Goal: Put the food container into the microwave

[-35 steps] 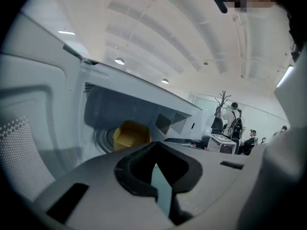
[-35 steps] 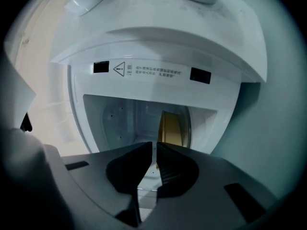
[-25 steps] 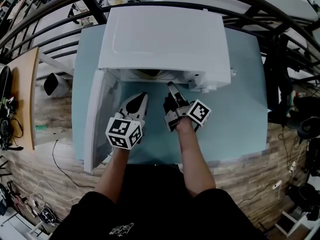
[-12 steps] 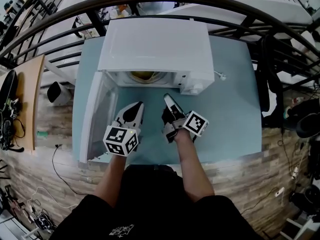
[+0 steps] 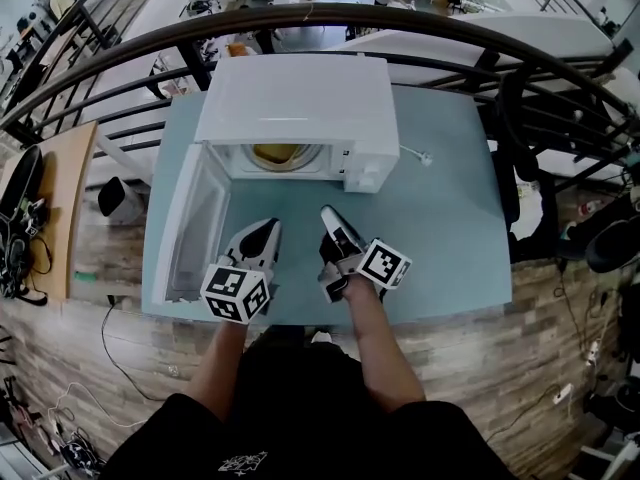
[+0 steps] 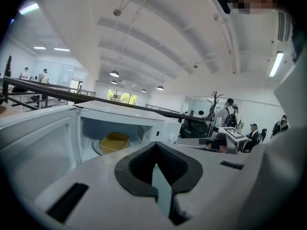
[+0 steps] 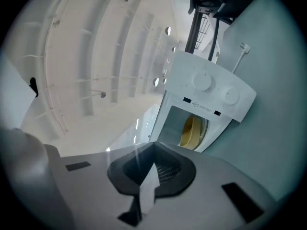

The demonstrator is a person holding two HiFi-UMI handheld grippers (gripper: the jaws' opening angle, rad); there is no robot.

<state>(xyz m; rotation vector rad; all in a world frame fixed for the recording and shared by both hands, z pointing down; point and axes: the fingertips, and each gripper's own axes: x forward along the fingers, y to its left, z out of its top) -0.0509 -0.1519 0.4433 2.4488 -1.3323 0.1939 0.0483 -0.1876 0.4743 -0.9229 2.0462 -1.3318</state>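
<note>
Although both pointed toward the microwave, neither gripper held anything: the left gripper (image 5: 268, 226) and the right gripper (image 5: 327, 213) each had their jaws pressed together over the teal bench (image 5: 440, 238), short of the opening. Beyond them the microwave (image 5: 295, 103) stood with its door (image 5: 195, 218) swung out to the left. The yellow food container (image 5: 277, 153) sat inside, mostly hidden under the microwave's roof in the head view, only its near part showing. A white plug (image 5: 425, 159) lay to the right, and a dark railing (image 5: 300, 13) curved behind.
</note>
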